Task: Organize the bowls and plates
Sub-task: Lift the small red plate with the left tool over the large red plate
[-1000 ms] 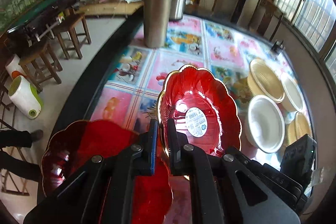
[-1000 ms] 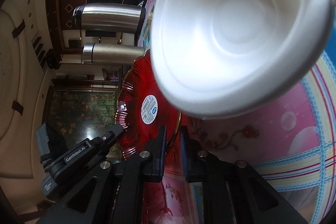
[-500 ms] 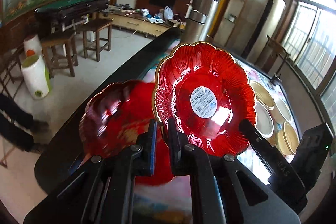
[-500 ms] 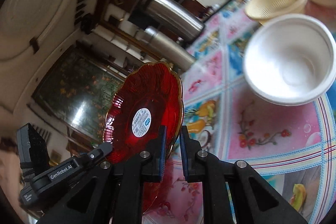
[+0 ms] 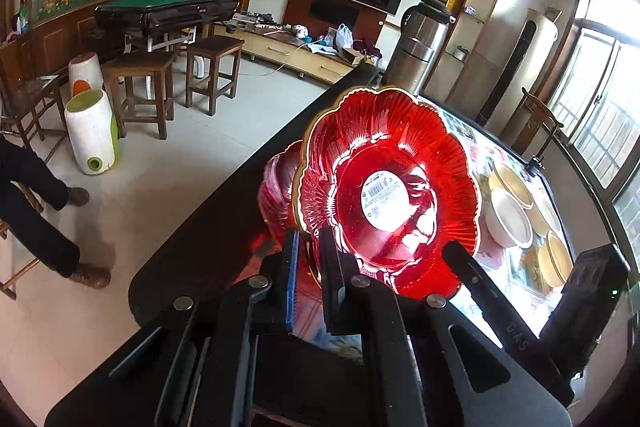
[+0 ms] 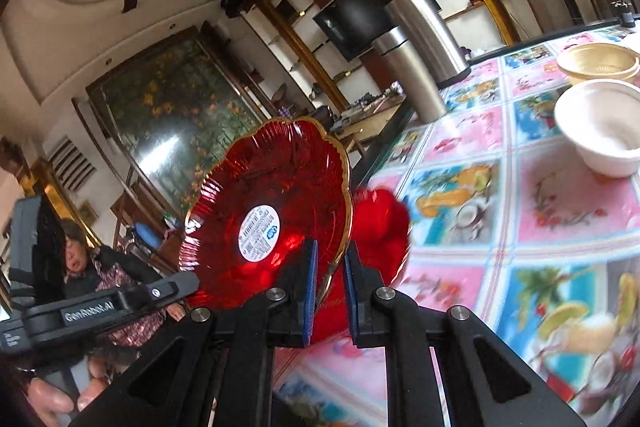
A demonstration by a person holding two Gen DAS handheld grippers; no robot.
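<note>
Red glass plate [image 5: 384, 195], pinched at its rim by both the left gripper [image 5: 308, 259] and right gripper [image 6: 330, 267], hangs over a picture-patterned table [image 6: 520, 227] near a tiled floor [image 5: 168, 179].

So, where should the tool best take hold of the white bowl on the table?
I would pinch the rim of the white bowl on its near side, coming from above, one finger inside and one outside. It stands upright, mouth open, its wall thin; the beige bowl crowds the far side.

Table [image 6: 472, 143] bears bowls [image 6: 600, 125] and flasks [image 6: 408, 79].
</note>
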